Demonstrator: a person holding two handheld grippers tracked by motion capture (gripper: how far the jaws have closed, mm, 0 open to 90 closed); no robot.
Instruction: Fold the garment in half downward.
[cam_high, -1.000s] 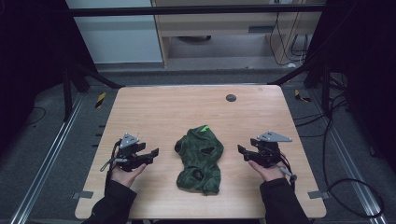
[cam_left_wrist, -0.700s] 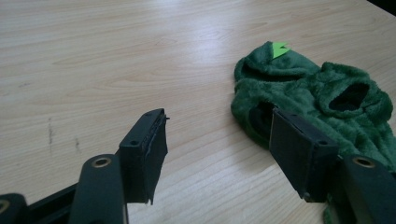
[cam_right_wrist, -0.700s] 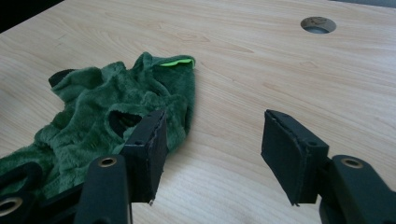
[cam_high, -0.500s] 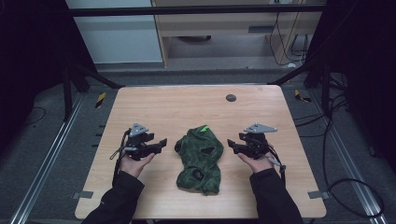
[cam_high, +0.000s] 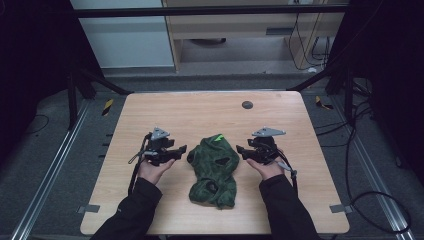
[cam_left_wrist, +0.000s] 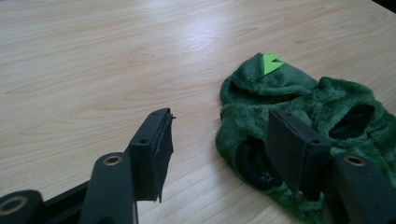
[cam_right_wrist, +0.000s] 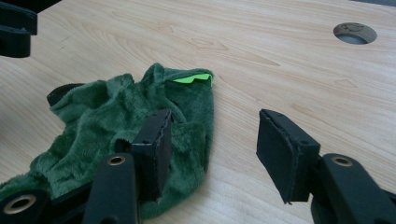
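High view is showing a person's two forearms in dark sleeves coming in from the bottom edge, each hand holding a tool over a light wooden worktop (cam_high: 200, 112); the left tool (cam_high: 179, 150) is sitting just beside the left edge of a crumpled green plush garment (cam_high: 215, 170), and the right tool (cam_high: 241, 149) is sitting just beside its right edge, so the garment is lying between the two, near the middle of the worktop and towards the person's side; a small bright green tab (cam_high: 218, 137) is showing at the garment's far end, and a round dark grommet hole (cam_high: 247, 105) is sitting in the worktop well beyond it; left gripper view is showing the left tool (cam_left_wrist: 219, 140) with its jaws standing spread apart and gripping nothing, bare wood lying under one jaw while the other jaw is hanging over the furry fabric (cam_left_wrist: 299, 107), where dark openings are showing in the pile; whether that jaw is touching the fabric I cannot tell; right gripper view is showing the right tool (cam_right_wrist: 212, 140) likewise spread wide and empty, one jaw hanging over the garment's (cam_right_wrist: 107, 121) edge and the other over bare wood, with the green tab (cam_right_wrist: 194, 78) lying ahead of the jaws and the grommet hole (cam_right_wrist: 355, 33) far off at the upper corner.
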